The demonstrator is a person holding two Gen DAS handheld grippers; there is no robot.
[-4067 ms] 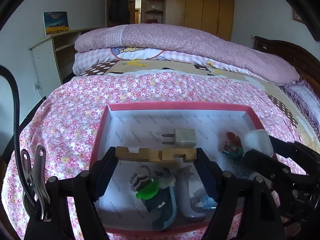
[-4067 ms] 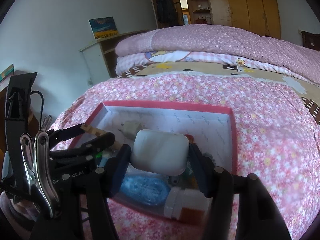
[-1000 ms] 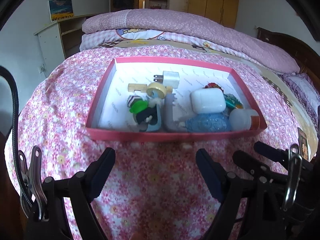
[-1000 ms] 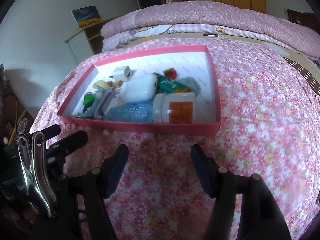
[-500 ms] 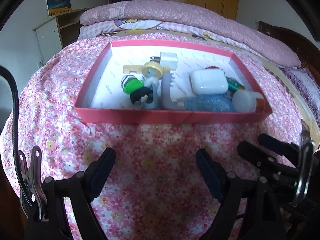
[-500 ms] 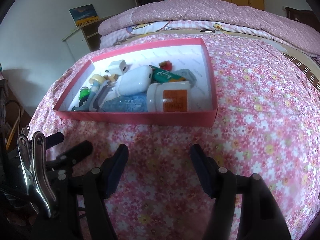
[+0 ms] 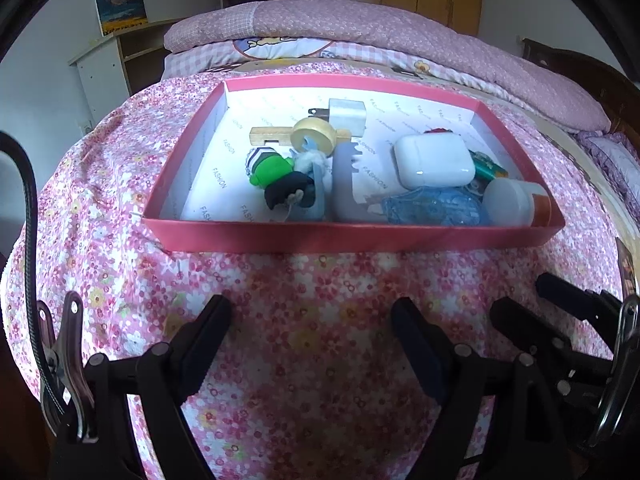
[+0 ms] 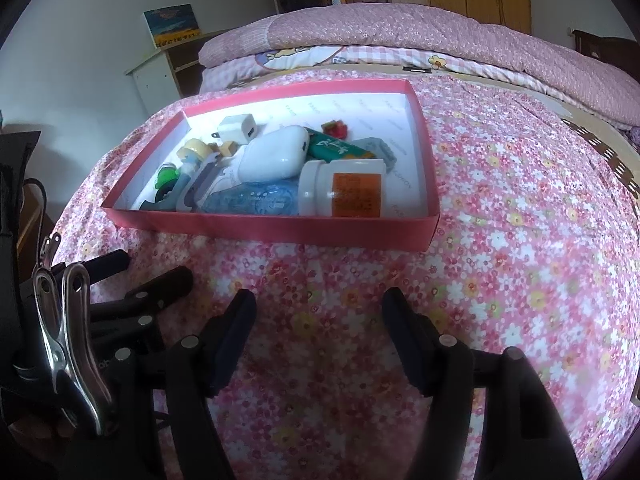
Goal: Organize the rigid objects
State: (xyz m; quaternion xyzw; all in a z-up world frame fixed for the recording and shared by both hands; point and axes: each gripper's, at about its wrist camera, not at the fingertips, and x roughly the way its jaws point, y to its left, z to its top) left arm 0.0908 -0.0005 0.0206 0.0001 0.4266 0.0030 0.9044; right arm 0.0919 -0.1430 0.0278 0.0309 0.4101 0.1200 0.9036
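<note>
Since the frames a few seconds back: wooden block (image 7: 267,136) and white earbud case (image 7: 434,160) no longer held, both lying in the pink box (image 7: 352,237); both grippers drawn back from over the box to the near part of the bed (image 7: 320,320). Left gripper (image 7: 310,344): jaws spread wide, nothing between them, only flowered bedspread beneath. Right gripper (image 8: 318,322): jaws apart, nothing between them, over the same bedspread, just short of the box's near wall. Pink box: shallow, white-lined, on the bed toward its foot edge, apart from both grippers. Contents, left half: white plug adapter (image 7: 346,114) near the far wall; wooden block just before it, with a yellow tape roll (image 7: 314,136) lying on its right end; green and black figure (image 7: 280,180) nearer the front; grey toothed piece (image 7: 344,184) just right of it, reaching the near wall. Contents, right half: white earbud case at mid-depth; green packet (image 8: 340,148) and small red item (image 8: 336,128) beyond it; blue translucent piece (image 7: 432,206) against the near wall; white bottle with orange label (image 8: 344,194) on its side by the near right corner. Folded pink quilts (image 7: 360,28) stacked at the far end of the bed.
</note>
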